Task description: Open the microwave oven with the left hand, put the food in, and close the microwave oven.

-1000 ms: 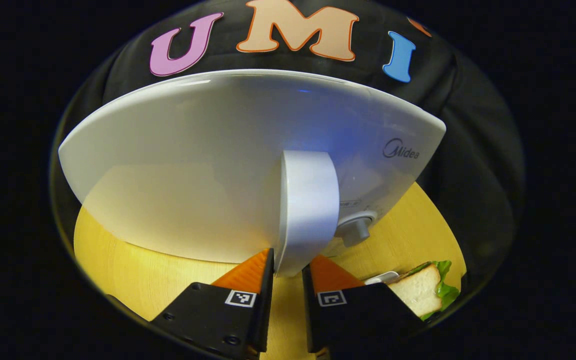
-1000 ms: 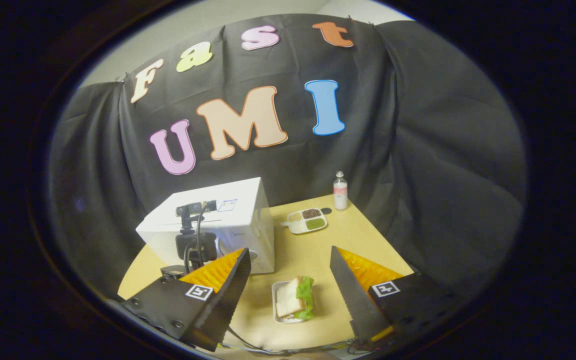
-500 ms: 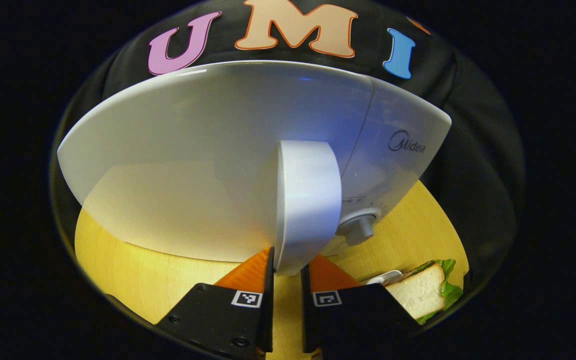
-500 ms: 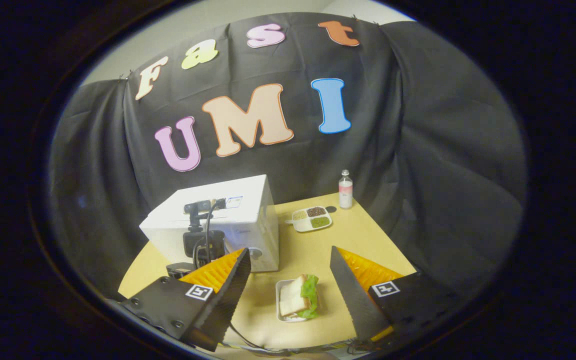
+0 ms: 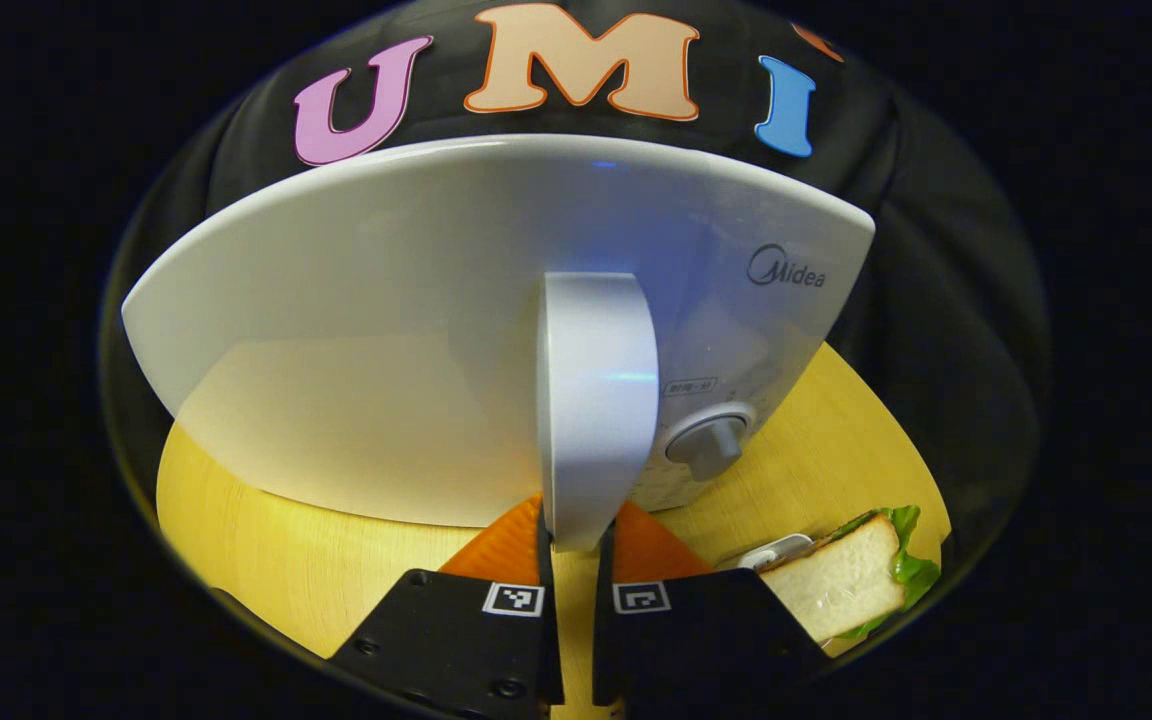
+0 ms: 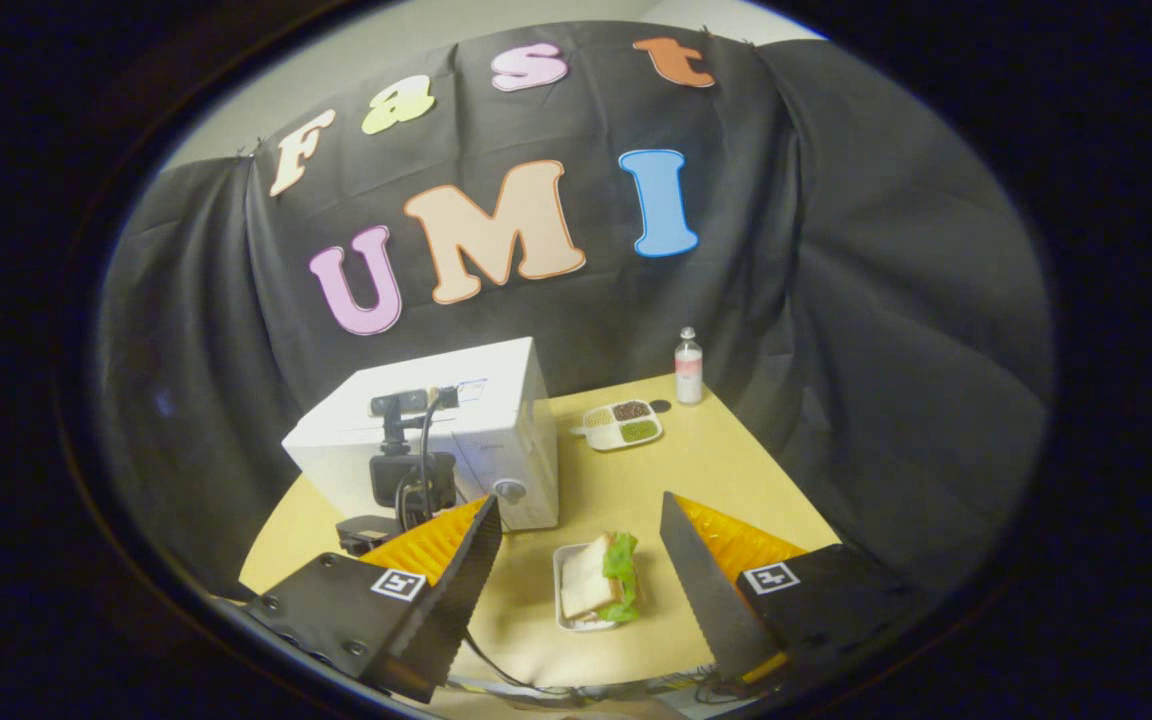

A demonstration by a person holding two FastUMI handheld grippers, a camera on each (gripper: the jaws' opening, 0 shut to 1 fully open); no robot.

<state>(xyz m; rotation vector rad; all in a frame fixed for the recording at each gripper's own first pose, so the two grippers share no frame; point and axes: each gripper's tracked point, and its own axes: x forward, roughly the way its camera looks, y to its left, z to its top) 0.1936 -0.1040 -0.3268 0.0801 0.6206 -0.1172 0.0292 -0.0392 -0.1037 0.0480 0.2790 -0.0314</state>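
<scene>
left gripper [image 5: 574,545] was clamped on the white curved microwave door handle [image 5: 596,400], door shut. right gripper [image 6: 576,560] hung wide open above the white-bread lettuce sandwich [image 6: 601,585], at 5 o'clock from the white boxy microwave [image 6: 456,430]. pull along the hinge arc, grip firm.

The microwave oven [image 5: 416,330] carries the grey brand name "Midea" on its white front, upper right, in the left gripper view; a small label just above its dial [image 5: 708,446] is too small to read.
</scene>
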